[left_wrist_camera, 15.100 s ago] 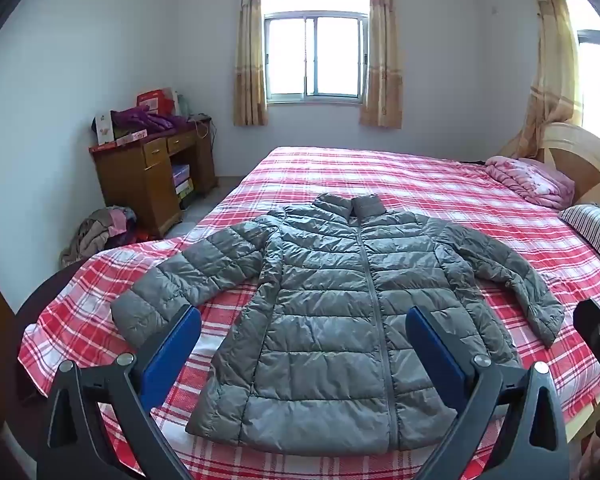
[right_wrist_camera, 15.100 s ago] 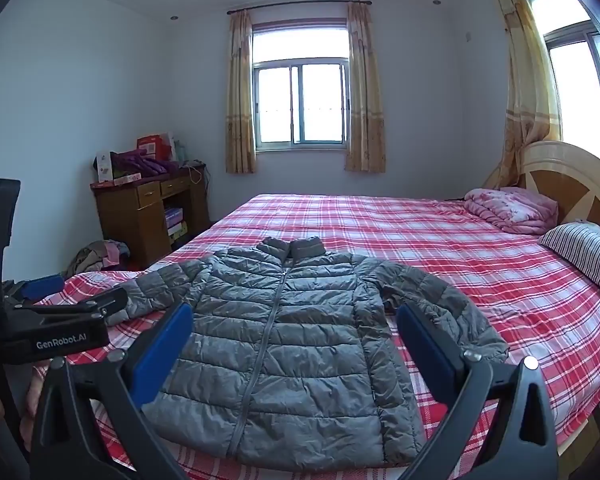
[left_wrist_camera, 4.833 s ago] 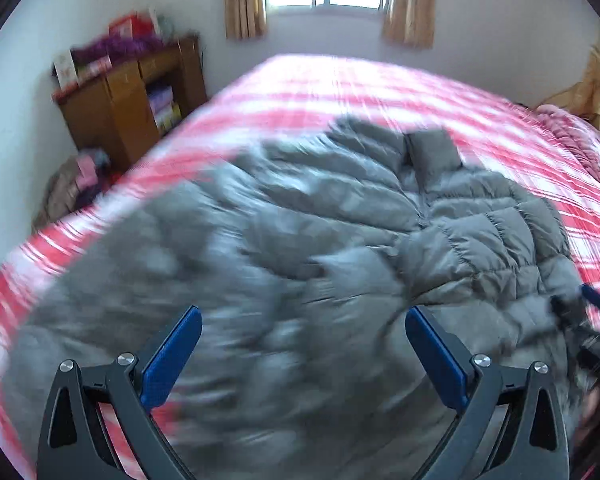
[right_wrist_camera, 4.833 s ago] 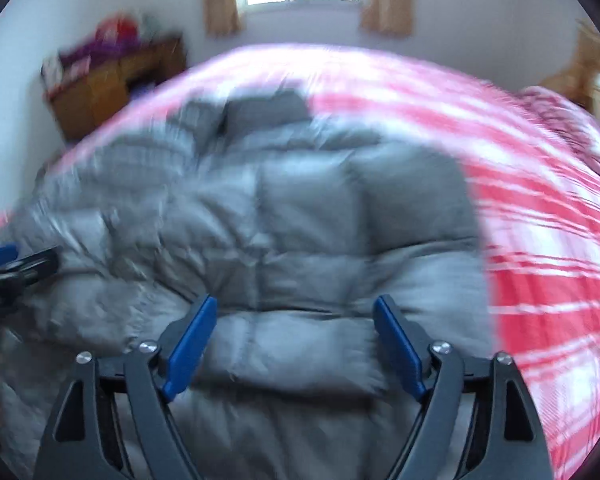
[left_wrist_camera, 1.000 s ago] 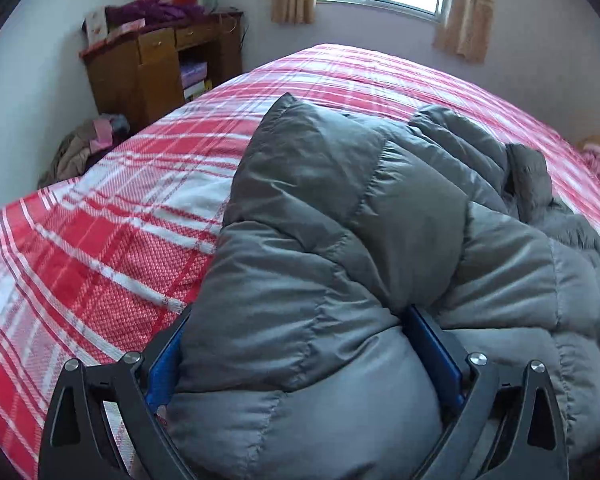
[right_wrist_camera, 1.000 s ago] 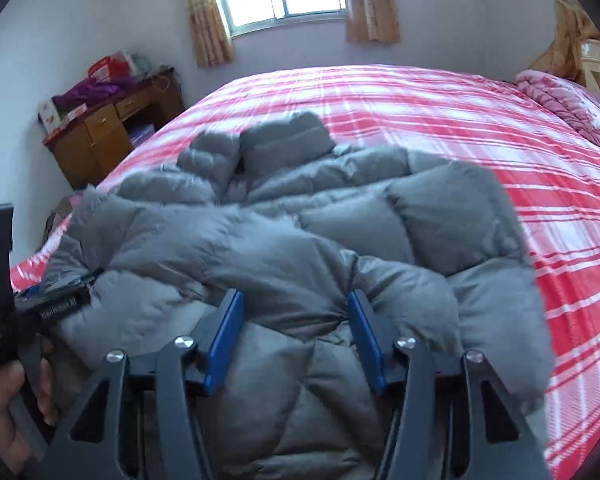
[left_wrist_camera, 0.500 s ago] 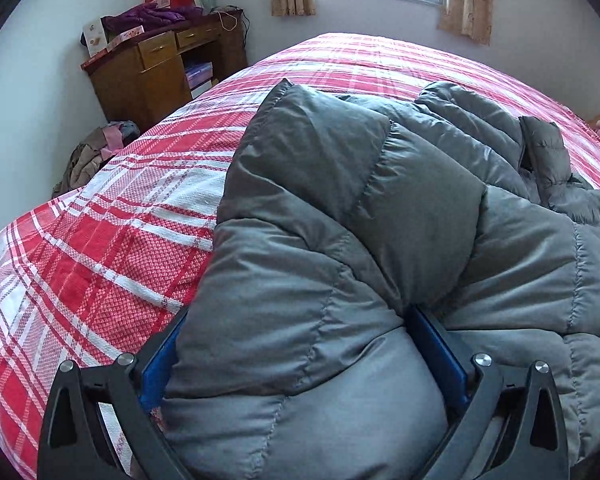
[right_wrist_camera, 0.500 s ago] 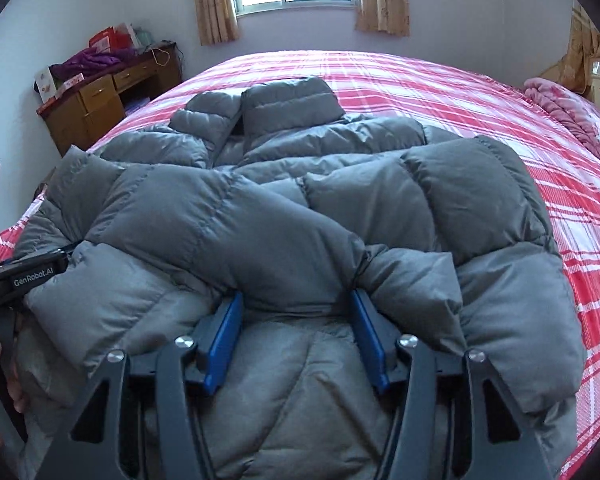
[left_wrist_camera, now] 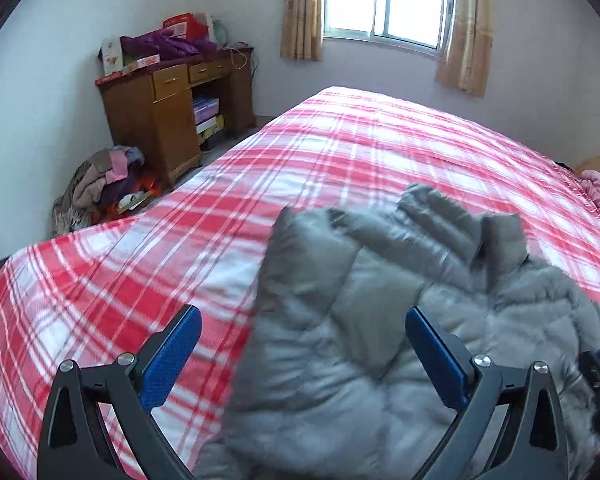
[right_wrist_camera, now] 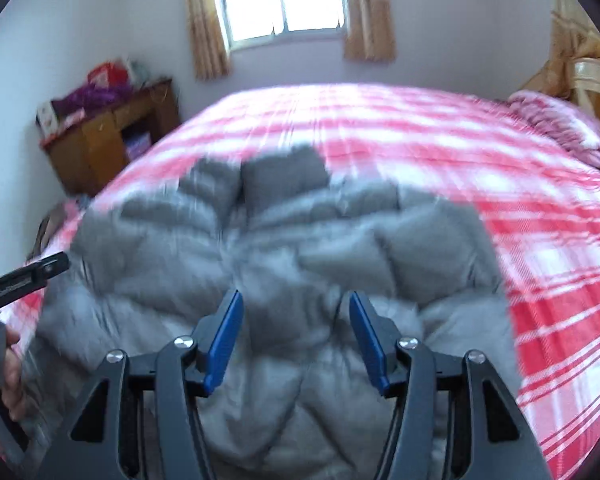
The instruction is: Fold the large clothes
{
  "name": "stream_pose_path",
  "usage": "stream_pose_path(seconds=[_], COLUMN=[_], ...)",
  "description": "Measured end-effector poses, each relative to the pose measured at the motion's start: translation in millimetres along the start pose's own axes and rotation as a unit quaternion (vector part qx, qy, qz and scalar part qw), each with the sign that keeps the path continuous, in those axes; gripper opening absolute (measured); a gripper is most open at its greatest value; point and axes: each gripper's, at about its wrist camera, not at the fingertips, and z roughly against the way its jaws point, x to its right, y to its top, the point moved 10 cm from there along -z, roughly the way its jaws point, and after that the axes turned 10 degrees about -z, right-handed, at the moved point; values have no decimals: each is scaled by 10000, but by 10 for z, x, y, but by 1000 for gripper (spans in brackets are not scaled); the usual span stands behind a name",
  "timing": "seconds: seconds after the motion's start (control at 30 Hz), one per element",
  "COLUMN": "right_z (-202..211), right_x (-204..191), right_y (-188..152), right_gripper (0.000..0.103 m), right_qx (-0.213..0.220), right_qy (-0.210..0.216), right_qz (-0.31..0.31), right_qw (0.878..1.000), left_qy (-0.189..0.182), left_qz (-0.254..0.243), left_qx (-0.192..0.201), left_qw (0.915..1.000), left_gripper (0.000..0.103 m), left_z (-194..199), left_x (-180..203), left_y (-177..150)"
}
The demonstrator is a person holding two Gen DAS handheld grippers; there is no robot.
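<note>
both grippers angle down over the folded grey quilted puffer jacket on the red-and-white plaid bed. the left gripper gapes wide and empty; the right gripper stands half open, gripping nothing. a brown wooden desk stands beyond.

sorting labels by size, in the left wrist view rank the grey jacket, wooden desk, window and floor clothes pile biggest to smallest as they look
1. grey jacket, though nearness inflates it
2. wooden desk
3. window
4. floor clothes pile

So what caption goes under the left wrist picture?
Open left gripper above a folded grey jacket on a red checked bed.
</note>
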Motion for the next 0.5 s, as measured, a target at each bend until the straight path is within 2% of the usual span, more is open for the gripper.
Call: stream_pose_path(seconds=[0.07, 0.17, 0.23, 0.3, 0.5], right_z=[-98, -403, -564, -656, -759], right_x=[-62, -66, -26, 37, 97], right_y=[116, 75, -7, -81, -193], right_gripper=[59, 59, 59, 59, 61], right_qx=[16, -310, -463, -459, -464], right_qy=[-142, -203, -289, -422, -401], right_qz=[1, -202, -275, -243, -146], right_qw=[9999, 9991, 9981, 9978, 9980], left_qy=[-82, 67, 297, 255, 242], left_qz=[15, 53, -85, -186, -122], left_qx=[-221, -653, -912, -909, -790], left_qw=[9997, 9978, 9954, 9954, 9965], left_gripper=[102, 102, 102, 102, 102], left_z=[-182, -533, -759, -892, -899], left_x=[138, 234, 226, 256, 247], left_y=[15, -160, -318, -427, -468])
